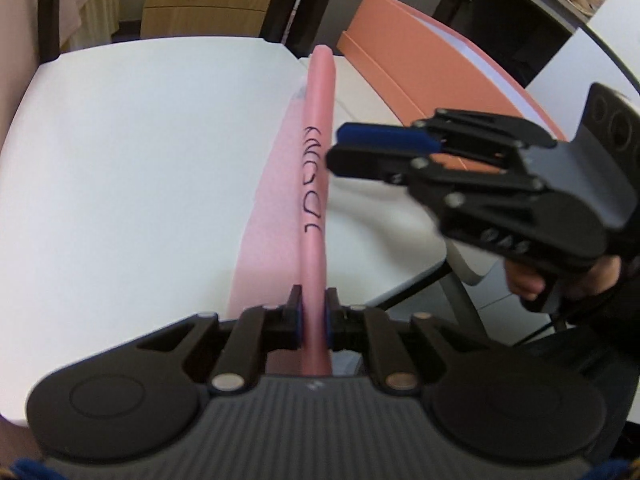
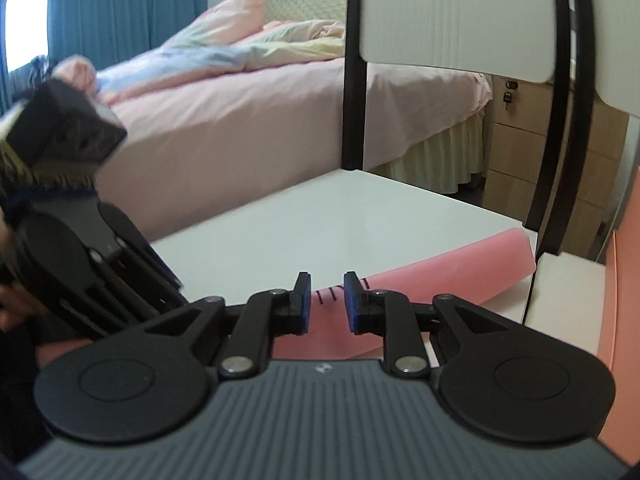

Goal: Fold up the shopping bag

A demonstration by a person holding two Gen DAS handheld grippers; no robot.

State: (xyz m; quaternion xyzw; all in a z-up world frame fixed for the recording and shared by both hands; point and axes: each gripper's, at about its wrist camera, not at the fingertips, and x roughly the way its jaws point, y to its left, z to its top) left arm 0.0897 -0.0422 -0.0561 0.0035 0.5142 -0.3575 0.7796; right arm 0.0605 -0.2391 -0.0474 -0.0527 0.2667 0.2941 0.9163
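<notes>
While the left gripper (image 1: 314, 318) is clamping the soft, light pink shopping bag (image 1: 316, 184) by its folded edge above the white counter (image 1: 140, 160), the right gripper (image 2: 327, 302) is hovering empty, jaws slightly parted.

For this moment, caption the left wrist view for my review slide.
Left gripper pinches the folded pink bag on edge above the white table.

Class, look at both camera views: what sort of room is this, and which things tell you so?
Most likely a bedroom: a made bed with a pillow, blue curtains and wooden drawers.
</notes>
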